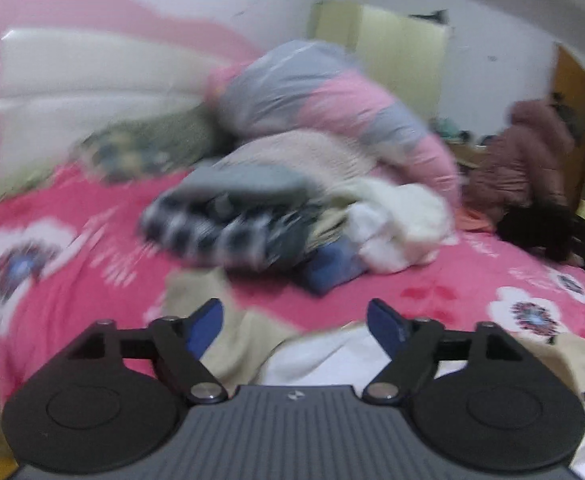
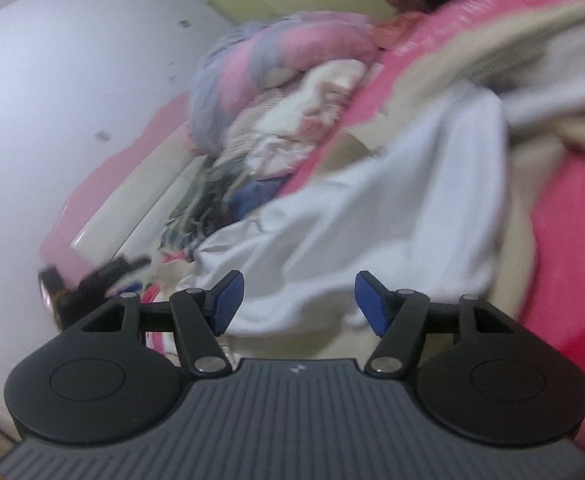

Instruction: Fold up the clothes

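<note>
The white garment [image 2: 372, 216] lies spread just ahead of my right gripper [image 2: 298, 304], beige cloth [image 1: 228, 340] under my left gripper [image 1: 294, 324]; both stand wide, holding nothing. I judge I'm between folds and must pick an edge. Beyond: pile of clothes [image 1: 292, 208], pink bedspread [image 1: 72, 264], white wall [image 2: 72, 80].

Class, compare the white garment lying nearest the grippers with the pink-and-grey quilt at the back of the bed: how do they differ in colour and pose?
The white garment is plain white; the pink-and-grey quilt is in pink and grey blocks. The garment lies spread low on the pink bedspread, whereas the quilt is heaped high behind the clothes pile. Both are rumpled and unfolded.
</note>
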Available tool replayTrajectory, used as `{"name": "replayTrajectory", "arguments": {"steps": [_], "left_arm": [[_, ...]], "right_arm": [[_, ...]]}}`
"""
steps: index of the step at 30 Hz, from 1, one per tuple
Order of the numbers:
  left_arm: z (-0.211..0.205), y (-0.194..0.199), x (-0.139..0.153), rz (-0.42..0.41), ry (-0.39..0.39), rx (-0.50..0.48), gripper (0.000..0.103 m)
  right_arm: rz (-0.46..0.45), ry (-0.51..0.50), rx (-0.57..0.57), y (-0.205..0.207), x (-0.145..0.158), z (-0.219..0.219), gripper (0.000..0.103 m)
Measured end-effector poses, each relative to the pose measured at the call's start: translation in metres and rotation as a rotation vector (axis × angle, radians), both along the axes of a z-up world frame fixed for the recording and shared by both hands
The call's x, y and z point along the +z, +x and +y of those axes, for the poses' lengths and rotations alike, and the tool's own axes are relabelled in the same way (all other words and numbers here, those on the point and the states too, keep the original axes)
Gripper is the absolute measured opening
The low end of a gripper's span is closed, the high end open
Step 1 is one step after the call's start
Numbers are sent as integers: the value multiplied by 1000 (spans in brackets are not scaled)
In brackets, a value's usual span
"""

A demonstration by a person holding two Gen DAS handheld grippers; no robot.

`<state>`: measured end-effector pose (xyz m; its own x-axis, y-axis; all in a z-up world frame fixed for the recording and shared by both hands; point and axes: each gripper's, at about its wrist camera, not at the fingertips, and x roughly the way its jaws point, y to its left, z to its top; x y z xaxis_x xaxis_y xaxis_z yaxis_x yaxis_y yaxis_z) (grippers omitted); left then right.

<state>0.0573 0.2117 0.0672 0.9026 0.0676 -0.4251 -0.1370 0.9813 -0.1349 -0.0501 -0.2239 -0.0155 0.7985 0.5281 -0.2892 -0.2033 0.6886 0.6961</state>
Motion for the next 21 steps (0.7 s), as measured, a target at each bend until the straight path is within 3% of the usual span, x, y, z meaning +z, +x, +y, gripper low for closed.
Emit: {"name": "replayTrajectory", "arguments": {"steps": [2,6,9,10,15,21], "left_arm": [[-17,22,5,24,51,-90,92],[-40,84,-7,145,82,-239,92],[-36,135,-29,295,-26,-258,90],[-36,146,-35,322,-14,-246,87],[-43,177,-66,423,117,-248,87],[-49,191,-94,513,226,-326,89]], "right_arm": [[-60,-51,26,5,19,0,64],[-172,-209,17,37,58,2,68],[-212,-353,-29,73,74,5,68],[-214,-397,-45,85,75,7,68],[-140,-640,-56,156,62,24,68],[-12,-810,49,222,25,49,69]]}}
